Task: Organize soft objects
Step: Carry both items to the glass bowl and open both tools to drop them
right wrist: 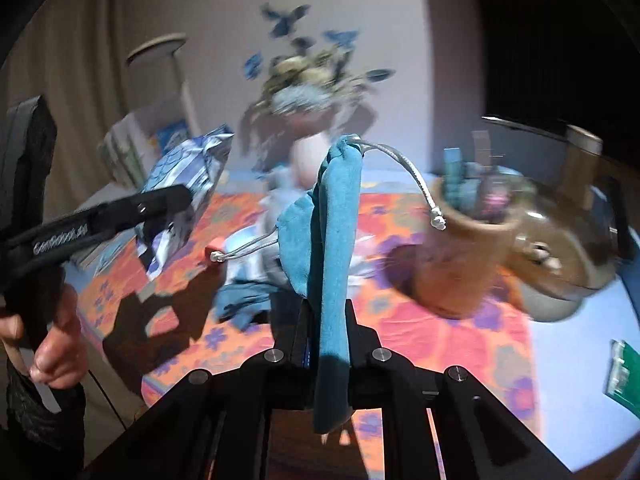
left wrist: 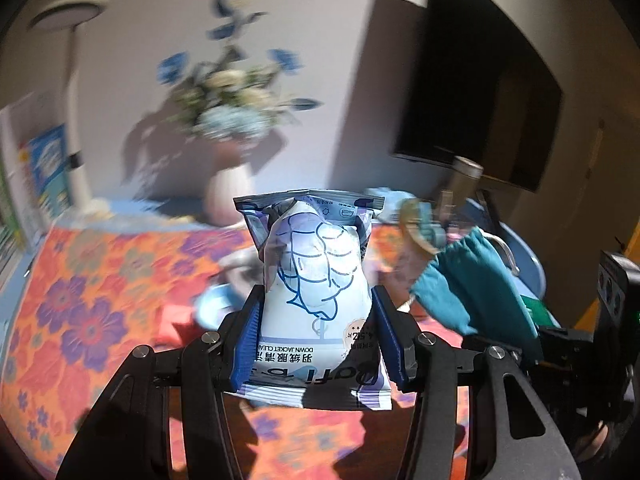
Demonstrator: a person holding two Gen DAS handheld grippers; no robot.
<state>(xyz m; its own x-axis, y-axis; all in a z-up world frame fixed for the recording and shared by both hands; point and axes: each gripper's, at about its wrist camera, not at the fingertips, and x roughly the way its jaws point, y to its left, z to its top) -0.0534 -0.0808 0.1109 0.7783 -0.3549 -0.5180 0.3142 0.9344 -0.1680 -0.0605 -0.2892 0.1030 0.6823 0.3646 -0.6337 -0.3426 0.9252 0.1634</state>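
A white-and-blue wipes packet (left wrist: 316, 276) printed with a down-jacket outline is clamped between the 2 blue pads of the left claw (left wrist: 316, 336), held upright and clear of the counter (left wrist: 80, 300); the pads press against both of its sides. A teal drawstring pouch (right wrist: 334, 248) is pinched in the right claw (right wrist: 328, 344), whose jaws are closed tight on the cloth, and the pouch is raised above the counter with its grey cords (right wrist: 416, 176) hanging loose (both ends knotted). In the left wrist view the same pouch is seen just right of the packet. The counter is covered by an orange cloth with purple flowers (right wrist: 440, 340). More teal fabric (right wrist: 240, 300) lies on it below the pouch. A brown cup (right wrist: 460, 264) stuffed with small items stands to the right, beside a brown glass jug (right wrist: 568, 248). A vase of blue and cream flowers (left wrist: 232, 108) and a white lamp (left wrist: 74, 120) stand at the back, blurred.
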